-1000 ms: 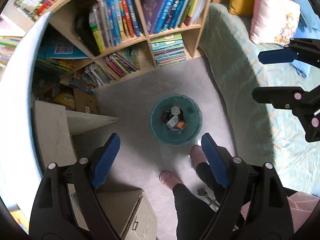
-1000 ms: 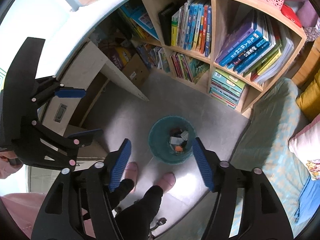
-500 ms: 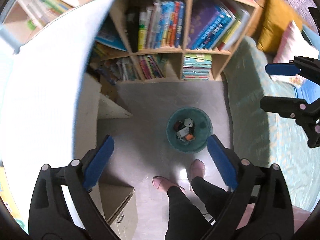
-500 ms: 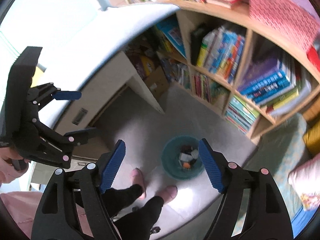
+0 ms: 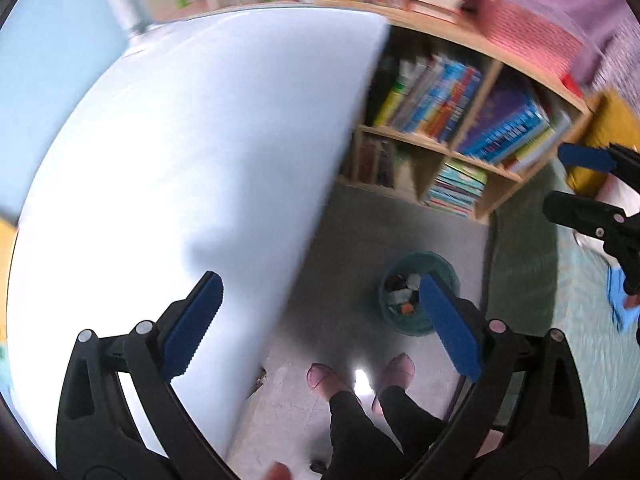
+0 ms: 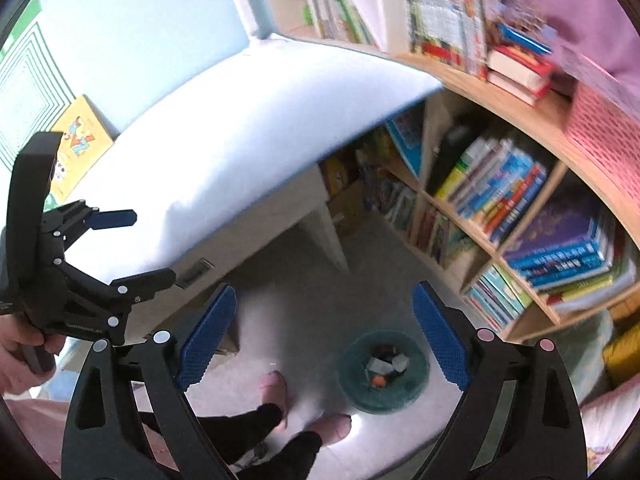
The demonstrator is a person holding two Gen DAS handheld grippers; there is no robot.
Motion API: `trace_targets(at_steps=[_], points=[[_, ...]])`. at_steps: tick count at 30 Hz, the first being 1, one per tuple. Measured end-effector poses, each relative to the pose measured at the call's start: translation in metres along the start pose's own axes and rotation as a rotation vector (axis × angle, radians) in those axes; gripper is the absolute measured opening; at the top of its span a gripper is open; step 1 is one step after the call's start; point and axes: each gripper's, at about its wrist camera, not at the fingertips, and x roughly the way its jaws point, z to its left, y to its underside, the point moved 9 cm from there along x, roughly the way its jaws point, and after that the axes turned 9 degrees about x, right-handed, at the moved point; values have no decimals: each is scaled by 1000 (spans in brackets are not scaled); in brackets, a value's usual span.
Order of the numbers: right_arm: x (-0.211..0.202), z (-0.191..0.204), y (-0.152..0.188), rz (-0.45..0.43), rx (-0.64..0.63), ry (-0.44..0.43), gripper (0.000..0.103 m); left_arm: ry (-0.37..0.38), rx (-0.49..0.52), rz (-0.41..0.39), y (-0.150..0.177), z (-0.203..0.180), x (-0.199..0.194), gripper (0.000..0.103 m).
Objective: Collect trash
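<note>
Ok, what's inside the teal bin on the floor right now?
The teal bin holds a small pile of scraps: white or grey pieces, something dark and an orange bit. They cover the bottom. In the left wrist view a finger of the left gripper hides part of it.

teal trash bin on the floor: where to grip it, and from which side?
Grip the teal bin by its rim, one finger inside the wall, one outside, coming straight down. It stands upright and round with its mouth open upward, and looks too wide to span. Take the rim nearest the person's feet, away from the trash pieces.
</note>
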Motion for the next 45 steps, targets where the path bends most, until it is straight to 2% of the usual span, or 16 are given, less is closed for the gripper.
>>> trace_targets(at_steps=[6, 13, 19, 25, 33, 45], points=[[23, 54, -13, 55, -58, -52, 89, -53, -145, -2, 23, 61, -16, 96], [45, 127, -24, 68, -177, -121, 89, -101, -319, -15, 56, 121, -34, 96], [63, 181, -31, 93, -264, -186, 89, -129, -454, -17, 90, 159, -44, 96], [75, 221, -34, 111, -338, -228, 89, -191, -567, -13, 128, 194, -54, 96], [88, 262, -28, 129, -414, -281, 89, -249, -700, -5, 173, 228, -65, 96], [96, 299, -22, 143, -470, -330, 89, -292, -793, 10, 202, 247, -69, 96]])
